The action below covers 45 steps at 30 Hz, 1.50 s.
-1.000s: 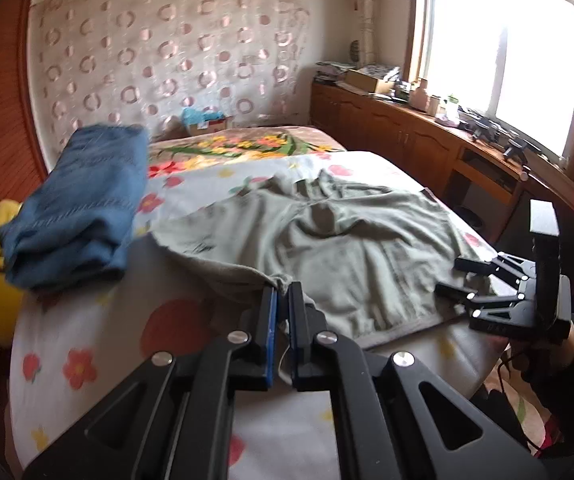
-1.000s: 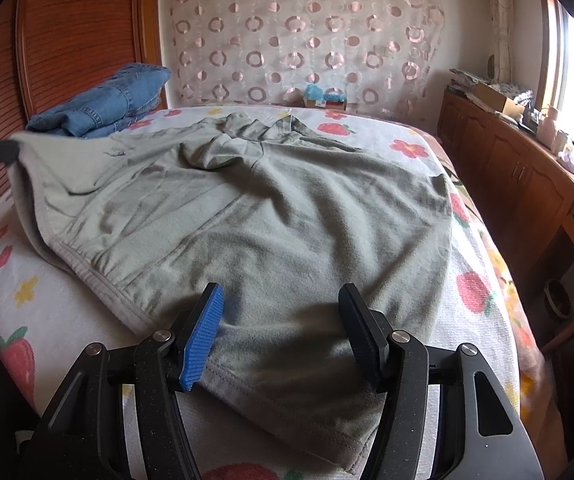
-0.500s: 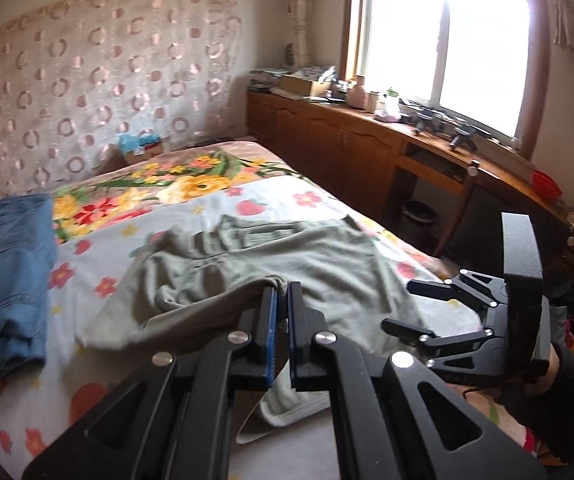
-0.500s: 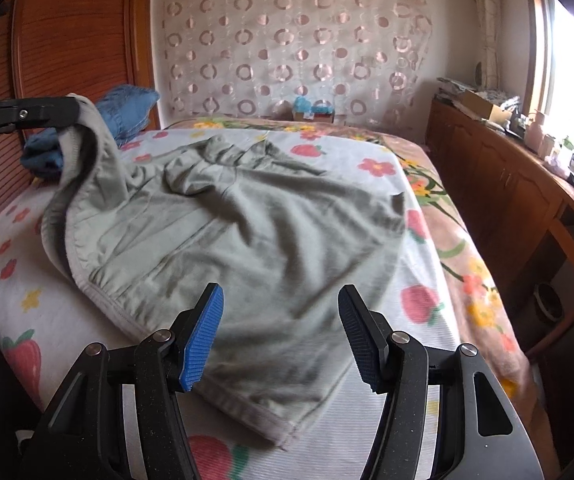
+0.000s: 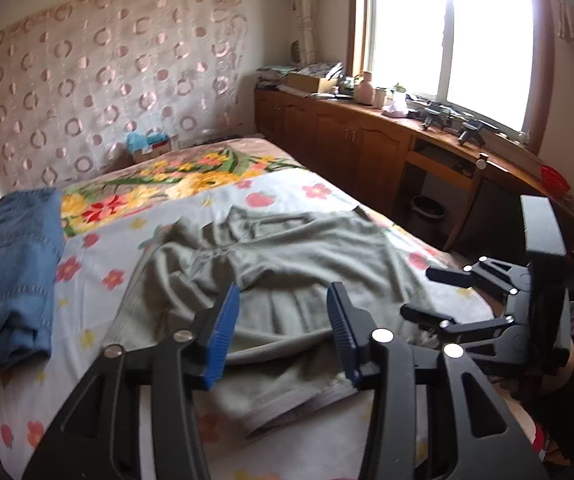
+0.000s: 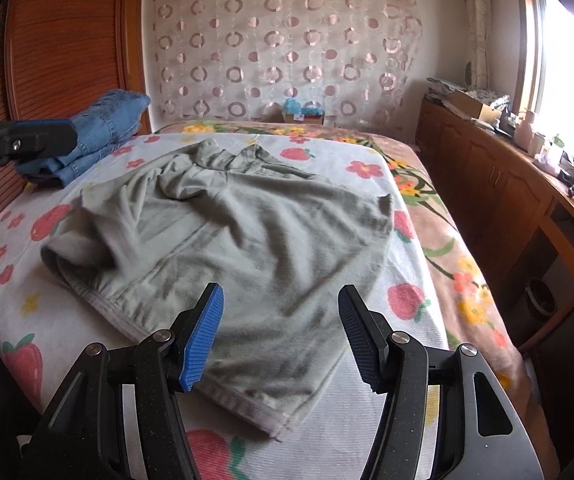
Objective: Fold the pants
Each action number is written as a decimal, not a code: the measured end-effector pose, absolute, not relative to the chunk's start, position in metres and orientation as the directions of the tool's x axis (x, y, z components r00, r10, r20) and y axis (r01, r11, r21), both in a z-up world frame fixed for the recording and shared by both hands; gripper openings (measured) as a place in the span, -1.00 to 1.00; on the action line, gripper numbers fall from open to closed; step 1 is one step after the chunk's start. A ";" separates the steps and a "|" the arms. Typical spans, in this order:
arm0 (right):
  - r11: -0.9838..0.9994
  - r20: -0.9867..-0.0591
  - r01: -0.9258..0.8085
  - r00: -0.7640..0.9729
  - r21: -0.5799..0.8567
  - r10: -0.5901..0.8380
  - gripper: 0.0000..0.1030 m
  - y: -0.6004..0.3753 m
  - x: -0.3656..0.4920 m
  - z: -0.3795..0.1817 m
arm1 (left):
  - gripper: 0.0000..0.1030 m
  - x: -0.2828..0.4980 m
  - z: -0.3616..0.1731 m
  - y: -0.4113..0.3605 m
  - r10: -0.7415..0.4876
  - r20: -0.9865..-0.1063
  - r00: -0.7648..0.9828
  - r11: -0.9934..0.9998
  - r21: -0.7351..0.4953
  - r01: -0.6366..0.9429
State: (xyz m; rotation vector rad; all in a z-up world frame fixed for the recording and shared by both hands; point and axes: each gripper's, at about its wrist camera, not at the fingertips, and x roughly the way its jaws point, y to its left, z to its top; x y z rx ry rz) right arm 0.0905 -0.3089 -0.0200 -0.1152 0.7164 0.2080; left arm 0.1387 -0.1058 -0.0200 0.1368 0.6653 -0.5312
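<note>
Grey-green pants (image 5: 287, 264) (image 6: 255, 236) lie rumpled on the floral bedspread, the left side folded over in a loose heap. My left gripper (image 5: 283, 328) is open and empty, just above the pants' near edge. My right gripper (image 6: 281, 336) is open and empty above the near waistband edge; it also shows at the right of the left wrist view (image 5: 427, 292). The left gripper's tip shows at the far left of the right wrist view (image 6: 23, 140).
Folded blue jeans (image 5: 15, 276) (image 6: 95, 136) lie at the bed's left side by the wooden headboard (image 6: 63, 40). A wooden cabinet run (image 5: 367, 148) with clutter lines the right wall under the window. A small box (image 6: 303, 114) sits at the bed's far end.
My left gripper carried the pants' left edge over toward the right, then opened and let it drop onto the pants. The right gripper stayed open.
</note>
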 end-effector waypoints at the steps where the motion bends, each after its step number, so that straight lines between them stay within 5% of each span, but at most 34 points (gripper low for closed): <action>1: 0.972 -0.662 -0.233 0.734 -0.033 0.154 0.19 -0.306 0.089 -0.020 | -0.03 0.139 -0.022 -0.102 -0.420 -0.623 0.659 0.863 -0.049 0.503; 17: 0.938 -0.637 -0.344 0.713 0.047 0.294 0.11 -0.255 0.094 -0.002 | 0.05 0.133 -0.085 -0.042 -0.309 -0.706 0.637 0.923 -0.061 0.380; 26: 0.914 -0.700 -0.394 0.625 0.099 0.345 -0.27 -0.232 0.116 -0.025 | 0.05 0.132 -0.109 -0.037 -0.315 -0.736 0.599 0.927 -0.102 0.362; 30: 0.901 -0.715 -0.409 0.587 0.145 0.381 -0.78 -0.231 0.122 -0.032 | 0.05 0.132 -0.110 -0.037 -0.319 -0.735 0.598 0.927 -0.112 0.358; 45: 0.935 -0.566 -0.351 0.760 0.056 0.319 -0.88 -0.273 0.094 0.034 | 0.05 0.132 -0.075 -0.053 -0.366 -0.669 0.648 0.914 -0.128 0.384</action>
